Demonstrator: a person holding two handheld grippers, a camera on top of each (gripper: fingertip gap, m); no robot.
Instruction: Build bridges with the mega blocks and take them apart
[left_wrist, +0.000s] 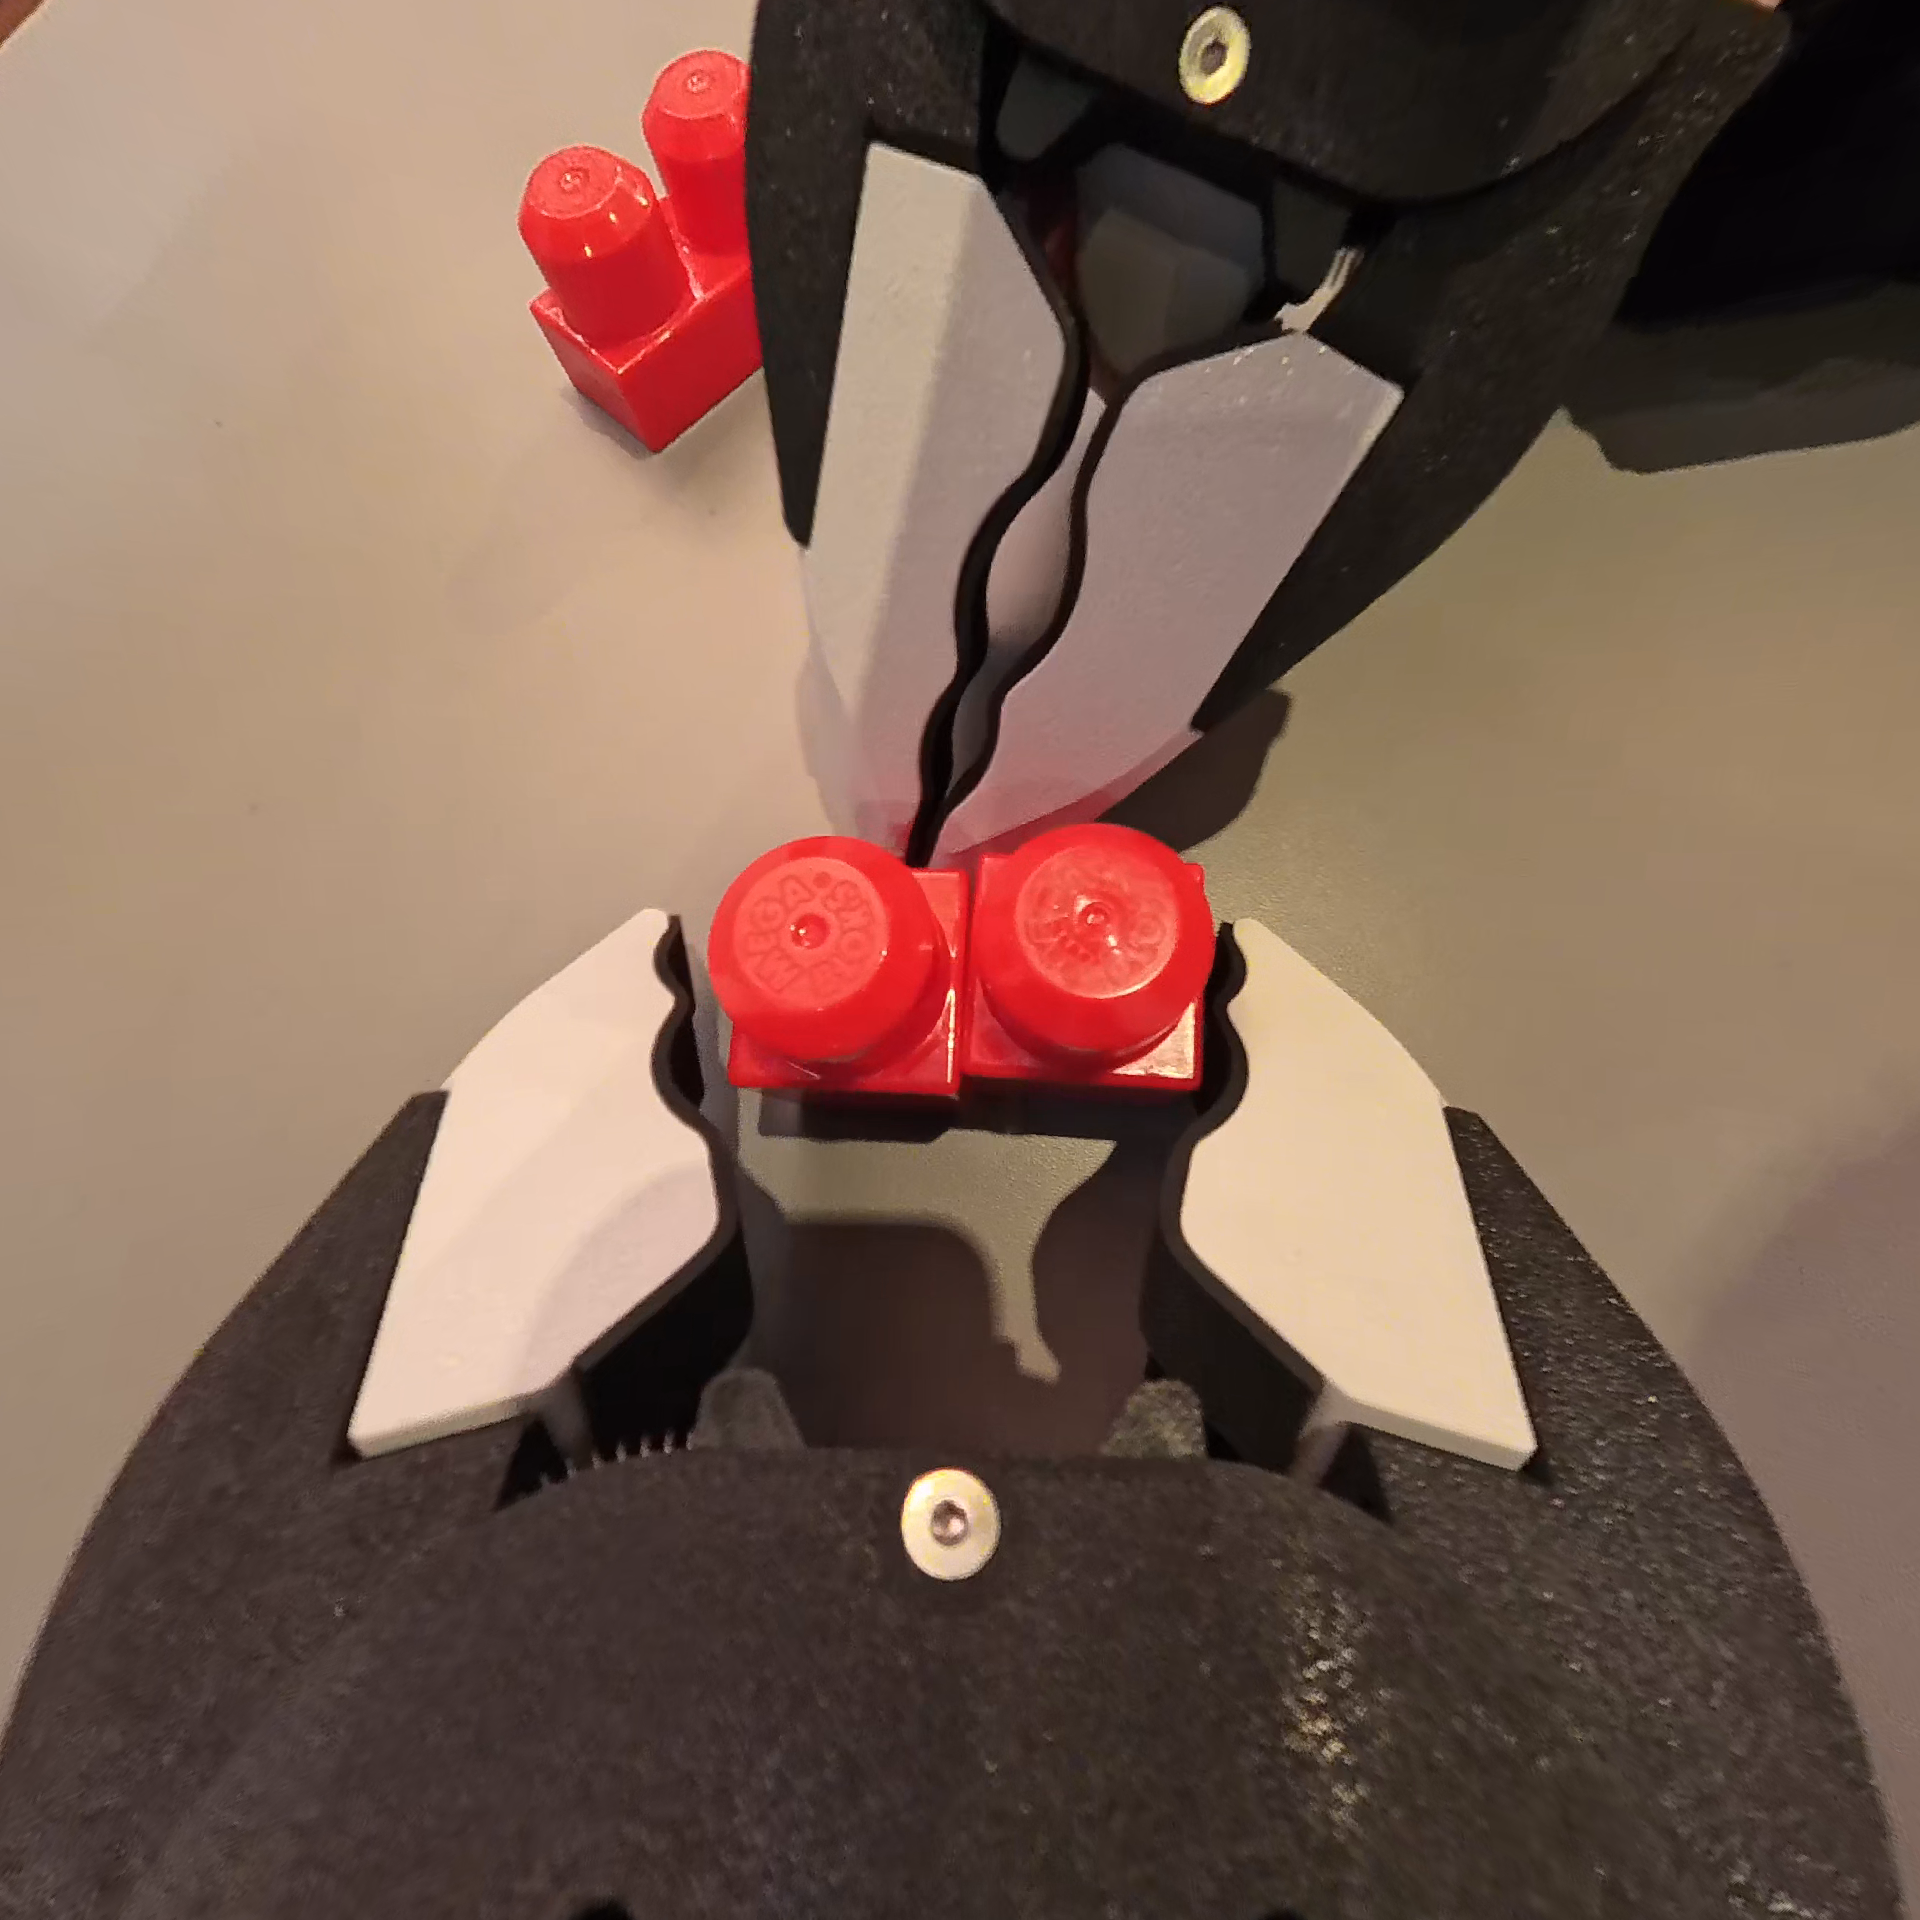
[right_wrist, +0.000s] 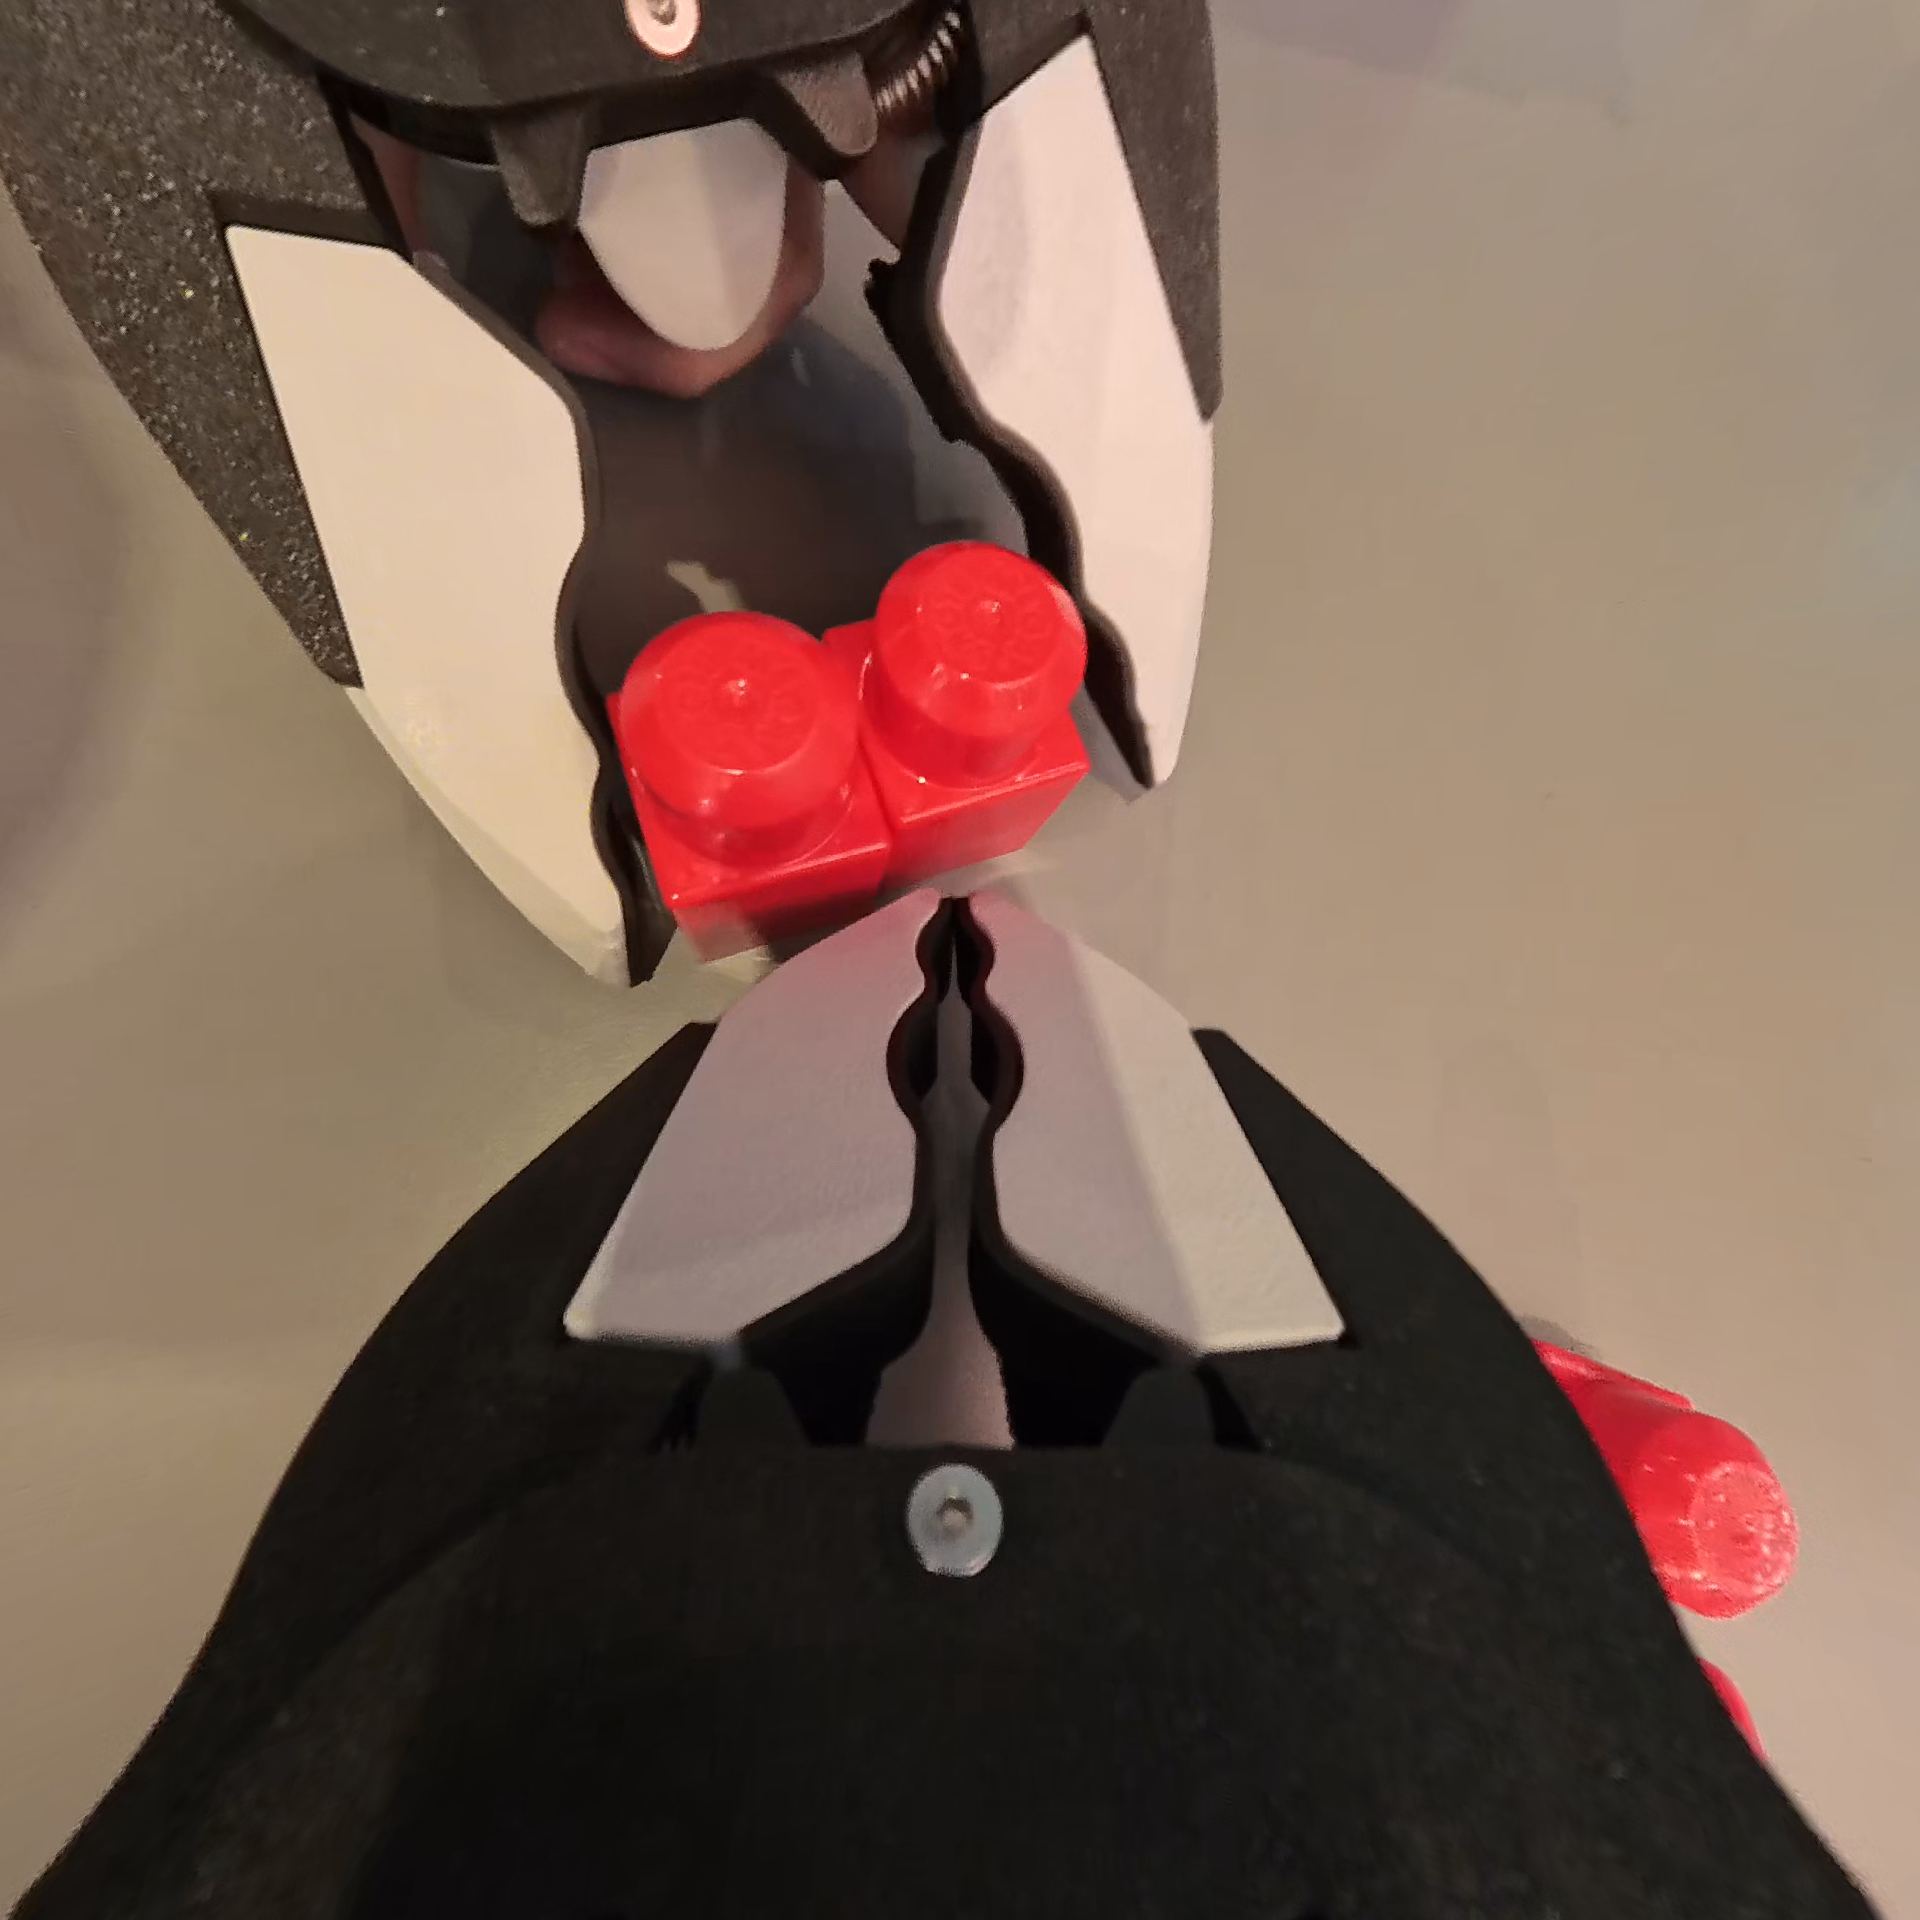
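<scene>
The left tongs (left_wrist: 961, 1023) are spread around two small red plastic one-stud blocks (left_wrist: 961, 982) standing side by side, one finger (left_wrist: 582, 1143) against each outer flank, so the pair is pinched between them. The right tongs (right_wrist: 954, 914) are pressed together, holding nothing, tips touching the far side of that pair right at the seam between the two. Both blocks rest on the plain beige table (left_wrist: 260, 727). Beyond the pair, behind the right tongs, a red plastic two-stud block (left_wrist: 644, 260) sits on the table, well apart.
</scene>
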